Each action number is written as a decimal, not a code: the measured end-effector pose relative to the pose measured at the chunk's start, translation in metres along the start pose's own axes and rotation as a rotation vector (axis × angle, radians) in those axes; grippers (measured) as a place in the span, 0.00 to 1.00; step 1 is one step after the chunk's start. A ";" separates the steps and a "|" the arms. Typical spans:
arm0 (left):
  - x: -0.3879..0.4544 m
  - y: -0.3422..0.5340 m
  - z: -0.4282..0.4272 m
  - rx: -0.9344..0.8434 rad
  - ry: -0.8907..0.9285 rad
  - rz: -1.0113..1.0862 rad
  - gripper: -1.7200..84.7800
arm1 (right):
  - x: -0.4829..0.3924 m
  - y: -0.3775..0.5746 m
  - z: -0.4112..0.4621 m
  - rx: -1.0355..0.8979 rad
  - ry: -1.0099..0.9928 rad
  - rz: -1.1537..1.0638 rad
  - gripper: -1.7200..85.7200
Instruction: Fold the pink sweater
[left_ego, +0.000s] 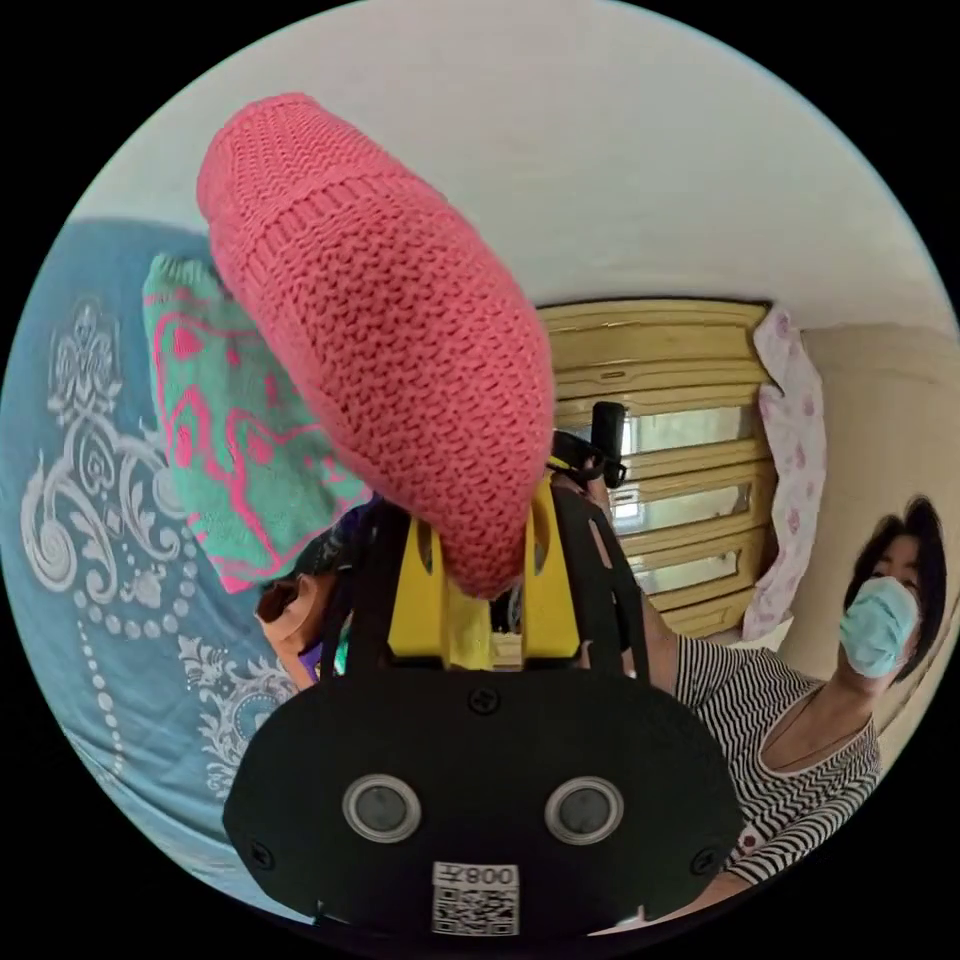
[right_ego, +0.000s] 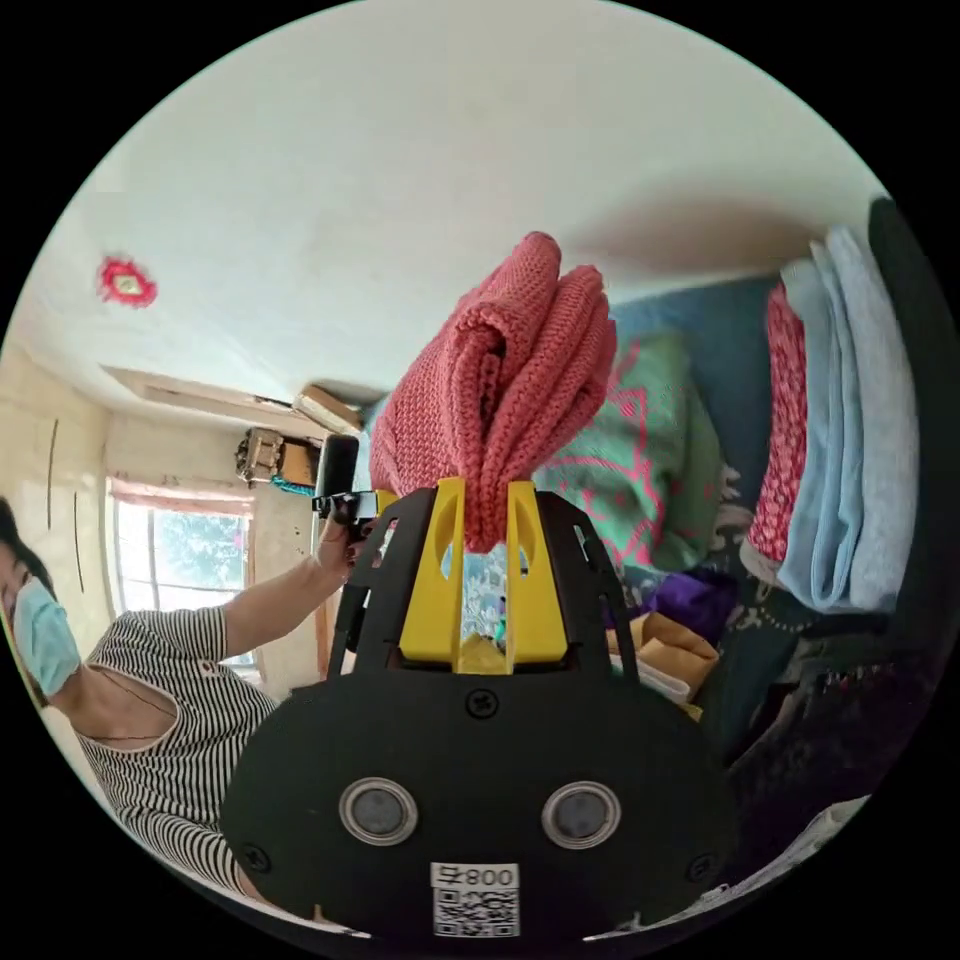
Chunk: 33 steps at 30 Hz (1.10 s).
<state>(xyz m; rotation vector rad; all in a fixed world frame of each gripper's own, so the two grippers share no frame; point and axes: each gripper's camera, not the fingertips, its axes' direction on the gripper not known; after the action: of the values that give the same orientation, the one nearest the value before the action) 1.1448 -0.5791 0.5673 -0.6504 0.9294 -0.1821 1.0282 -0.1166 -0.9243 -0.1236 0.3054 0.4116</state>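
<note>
Both grippers are raised toward the ceiling, and the person's arm (right_ego: 275, 595) is stretched up beside the right gripper (right_ego: 485, 535). The pink sweater (left_ego: 390, 330) is pinched between the yellow jaws of the left gripper (left_ego: 487, 565) and bulges above them; the right gripper's jaws are clenched on a bunched fold of it. Behind the sweater, a green and pink garment (right_ego: 640, 460) lies on the blue bedspread (left_ego: 70, 560).

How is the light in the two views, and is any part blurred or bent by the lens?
Left gripper view: even daylight, pink sweater sharp, cupboard lines bowed. Right gripper view: the window is overexposed, a soft shadow lies on the white surface above the sweater, and the stacked clothes curve at the rim.
</note>
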 end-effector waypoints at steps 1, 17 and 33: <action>-0.032 0.000 0.028 -0.035 -0.026 -0.109 0.17 | 0.040 0.003 0.018 -0.052 0.026 0.093 0.10; -0.026 -0.025 0.073 0.009 -0.200 -0.230 0.17 | 0.103 0.032 -0.013 0.133 0.132 0.107 0.04; 0.060 -0.153 0.199 -0.098 -0.572 0.098 0.10 | 0.099 -0.023 0.088 0.005 0.439 0.011 0.02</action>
<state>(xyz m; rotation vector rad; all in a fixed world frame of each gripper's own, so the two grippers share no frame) 1.3580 -0.6378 0.7010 -0.6951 0.4175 0.1356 1.1470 -0.0848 -0.8713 -0.2075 0.7394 0.3920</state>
